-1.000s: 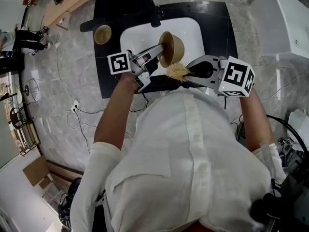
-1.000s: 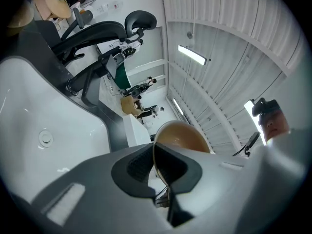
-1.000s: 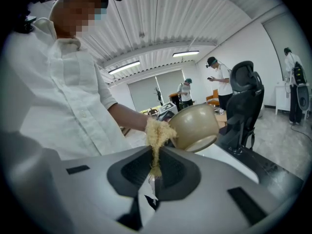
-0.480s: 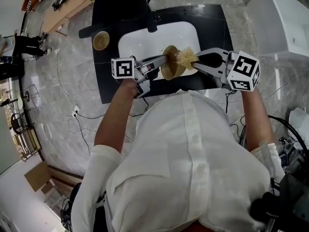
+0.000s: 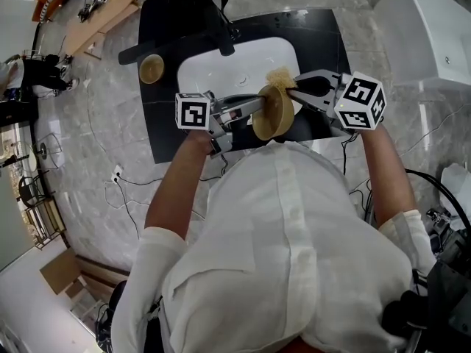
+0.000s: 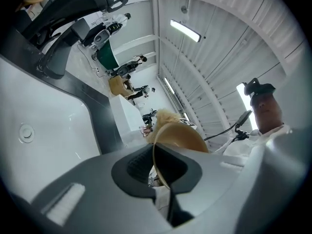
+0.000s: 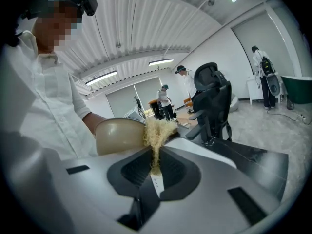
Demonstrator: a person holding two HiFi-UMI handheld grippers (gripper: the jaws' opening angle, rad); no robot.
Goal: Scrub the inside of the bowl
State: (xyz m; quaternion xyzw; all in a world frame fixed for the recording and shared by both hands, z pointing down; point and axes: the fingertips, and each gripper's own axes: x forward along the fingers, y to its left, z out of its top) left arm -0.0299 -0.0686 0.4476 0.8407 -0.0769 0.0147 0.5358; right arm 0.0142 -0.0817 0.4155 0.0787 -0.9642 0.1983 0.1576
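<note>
The left gripper (image 5: 254, 103) is clamped on the rim of a tan, rounded plastic bowl (image 5: 274, 112) and holds it tipped on its side over the near edge of the white sink basin (image 5: 213, 68). The right gripper (image 5: 296, 85) has its jaws closed on a straw-coloured fibrous scrubber (image 5: 280, 77), which presses against the bowl's far edge. A second small tan bowl (image 5: 151, 68) sits on the black counter (image 5: 324, 35), well apart.
</note>
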